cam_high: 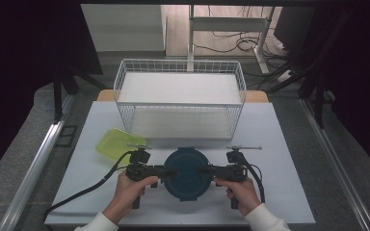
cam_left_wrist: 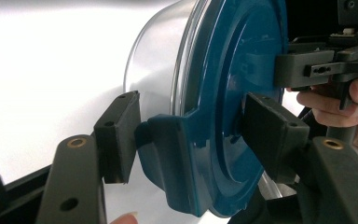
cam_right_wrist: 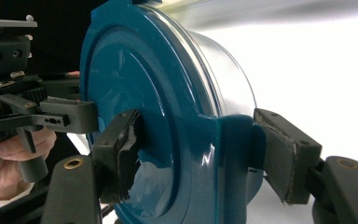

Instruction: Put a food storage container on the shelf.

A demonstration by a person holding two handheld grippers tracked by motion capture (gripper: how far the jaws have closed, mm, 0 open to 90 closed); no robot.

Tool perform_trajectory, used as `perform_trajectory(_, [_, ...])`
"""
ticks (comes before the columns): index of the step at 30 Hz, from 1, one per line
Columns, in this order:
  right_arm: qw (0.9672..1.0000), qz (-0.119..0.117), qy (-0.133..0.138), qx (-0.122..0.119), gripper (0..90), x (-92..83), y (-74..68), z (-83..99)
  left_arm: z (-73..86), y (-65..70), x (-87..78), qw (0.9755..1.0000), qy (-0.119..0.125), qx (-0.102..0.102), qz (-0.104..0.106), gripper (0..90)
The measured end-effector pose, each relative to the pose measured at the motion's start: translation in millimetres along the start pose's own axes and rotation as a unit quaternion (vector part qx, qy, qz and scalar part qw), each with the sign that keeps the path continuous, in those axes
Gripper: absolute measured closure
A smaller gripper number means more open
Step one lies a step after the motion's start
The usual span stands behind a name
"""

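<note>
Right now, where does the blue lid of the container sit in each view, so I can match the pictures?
High view: the blue lid lies bottom centre, between the left gripper and the right gripper.
Left gripper view: it stands on edge right of centre, its side latch between the jaws.
Right gripper view: it stands left of centre, its latch between the jaws.
Shared landmark: the clear container under the lid.

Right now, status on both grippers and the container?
Left gripper and right gripper clamp the blue-lidded container by opposite latch tabs. Wire basket beyond, apart.
</note>
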State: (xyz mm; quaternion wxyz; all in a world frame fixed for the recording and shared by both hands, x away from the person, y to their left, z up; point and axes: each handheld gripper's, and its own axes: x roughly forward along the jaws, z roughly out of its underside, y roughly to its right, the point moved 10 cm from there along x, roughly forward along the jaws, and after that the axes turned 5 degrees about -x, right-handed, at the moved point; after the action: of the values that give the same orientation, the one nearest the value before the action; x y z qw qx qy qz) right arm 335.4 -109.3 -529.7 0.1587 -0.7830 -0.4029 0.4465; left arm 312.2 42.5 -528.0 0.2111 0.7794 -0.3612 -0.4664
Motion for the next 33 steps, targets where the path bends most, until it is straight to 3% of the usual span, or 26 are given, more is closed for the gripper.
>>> perform_trajectory(13, [0.9998,-0.006,0.015,-0.011,34.2,-7.1,-11.6,-18.1,-19.4,10.0,-14.2,0.9999,0.01,0.013,-0.005,38.6])
perform_trajectory(33, [0.9986,0.004,0.025,-0.045,34.2,-20.4,-35.7,-61.2,-54.7,25.3,-39.1,0.9992,0.034,0.023,0.0,38.7])
